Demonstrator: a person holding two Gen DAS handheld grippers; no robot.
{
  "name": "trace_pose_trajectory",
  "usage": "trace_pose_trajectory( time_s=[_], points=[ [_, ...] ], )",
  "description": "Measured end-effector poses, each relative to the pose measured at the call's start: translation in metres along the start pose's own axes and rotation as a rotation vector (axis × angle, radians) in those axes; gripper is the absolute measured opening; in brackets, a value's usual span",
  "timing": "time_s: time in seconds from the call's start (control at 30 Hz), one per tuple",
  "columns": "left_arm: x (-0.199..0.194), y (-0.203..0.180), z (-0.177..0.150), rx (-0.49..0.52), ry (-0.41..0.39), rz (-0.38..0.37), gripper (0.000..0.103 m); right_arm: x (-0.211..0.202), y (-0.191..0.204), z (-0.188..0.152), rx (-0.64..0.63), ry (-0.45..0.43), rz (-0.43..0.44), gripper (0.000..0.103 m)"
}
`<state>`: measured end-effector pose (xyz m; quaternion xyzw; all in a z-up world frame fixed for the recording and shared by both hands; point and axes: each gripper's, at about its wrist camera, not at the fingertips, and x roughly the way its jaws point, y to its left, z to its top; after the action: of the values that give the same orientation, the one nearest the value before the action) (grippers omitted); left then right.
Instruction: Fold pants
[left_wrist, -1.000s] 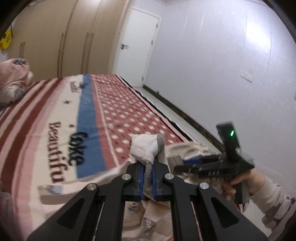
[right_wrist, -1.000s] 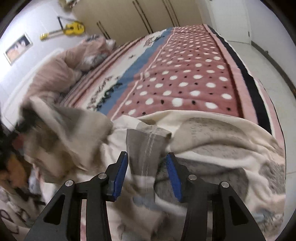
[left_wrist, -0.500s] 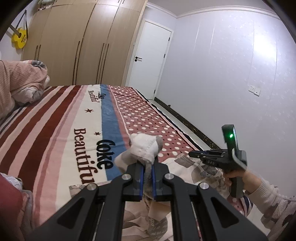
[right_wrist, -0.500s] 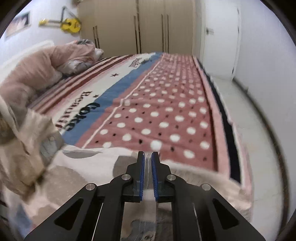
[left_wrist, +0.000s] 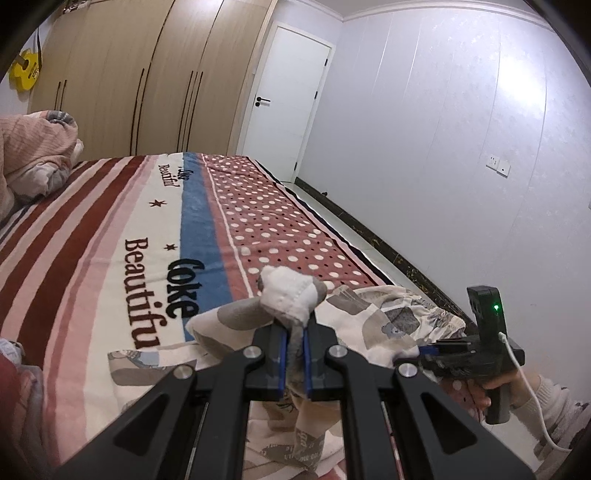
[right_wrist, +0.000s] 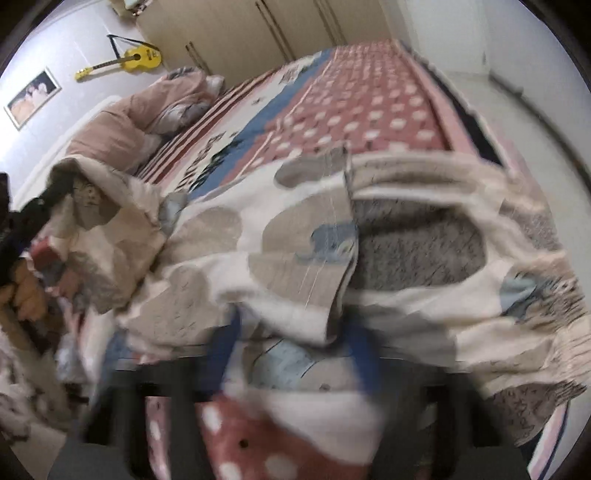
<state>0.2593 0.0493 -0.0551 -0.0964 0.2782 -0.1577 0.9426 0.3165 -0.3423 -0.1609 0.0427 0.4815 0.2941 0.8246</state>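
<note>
The pants (left_wrist: 391, 317), cream fleece with grey and blue bear patches, lie bunched at the near end of the bed. My left gripper (left_wrist: 293, 354) is shut on a raised wad of their fabric, which bulges above the blue pads. To the right, a hand holds my right gripper (left_wrist: 424, 350) low over the waistband side, its fingers pushed into the cloth and looking closed. The right wrist view is badly blurred. There the pants (right_wrist: 369, 236) fill the frame and drape over my right gripper (right_wrist: 293, 350), whose blue fingers (right_wrist: 225, 347) are smeared.
A striped and polka-dot blanket (left_wrist: 122, 236) covers the bed. A pink quilt (left_wrist: 33, 147) is heaped at the far left. Wardrobes (left_wrist: 147, 81) and a white door (left_wrist: 280, 99) stand beyond, with floor (left_wrist: 373, 254) along the bed's right side. A yellow guitar (right_wrist: 129, 61) hangs on the wall.
My right gripper's jaws closed around the pants' seam edge, and it then moved fast, blurring its view. My left gripper kept its hold and its view shifted slightly.
</note>
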Motion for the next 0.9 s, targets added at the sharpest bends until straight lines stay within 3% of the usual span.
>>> trace_pose_trajectory(
  time_s=[0.17,0.27,0.43,0.47,0.57,0.63,0.67,0.73,0.9],
  points=[
    [-0.003,-0.005,0.000,0.020,0.012,0.002,0.004,-0.029,0.011,0.004,-0.002,-0.089,0.016,0.002],
    [0.002,-0.011,0.001,0.029,0.020,-0.015,0.004,-0.044,0.008,0.001,0.056,-0.055,0.051,0.002],
    [0.032,-0.033,0.000,0.057,0.074,-0.047,0.004,-0.029,-0.004,-0.019,0.095,0.046,-0.004,0.006],
    [0.040,-0.039,0.001,0.065,0.085,-0.055,0.004,-0.028,-0.006,-0.022,0.112,0.045,0.000,0.008],
    [0.063,-0.063,0.003,0.090,0.106,-0.088,0.004,-0.044,-0.010,-0.027,0.118,-0.008,0.004,0.028],
    [0.084,-0.081,0.002,0.107,0.129,-0.123,0.005,-0.054,-0.010,-0.025,0.096,-0.050,-0.037,0.030],
    [0.093,-0.088,0.001,0.114,0.151,-0.140,0.008,-0.059,-0.011,-0.024,0.090,-0.058,-0.045,0.030],
    [0.113,-0.101,-0.007,0.135,0.219,-0.186,0.035,-0.064,-0.014,-0.023,0.090,-0.064,-0.040,0.030],
    [0.096,-0.095,-0.021,0.124,0.240,-0.261,0.050,-0.076,-0.021,-0.017,0.087,-0.099,-0.056,0.032]
  ],
)
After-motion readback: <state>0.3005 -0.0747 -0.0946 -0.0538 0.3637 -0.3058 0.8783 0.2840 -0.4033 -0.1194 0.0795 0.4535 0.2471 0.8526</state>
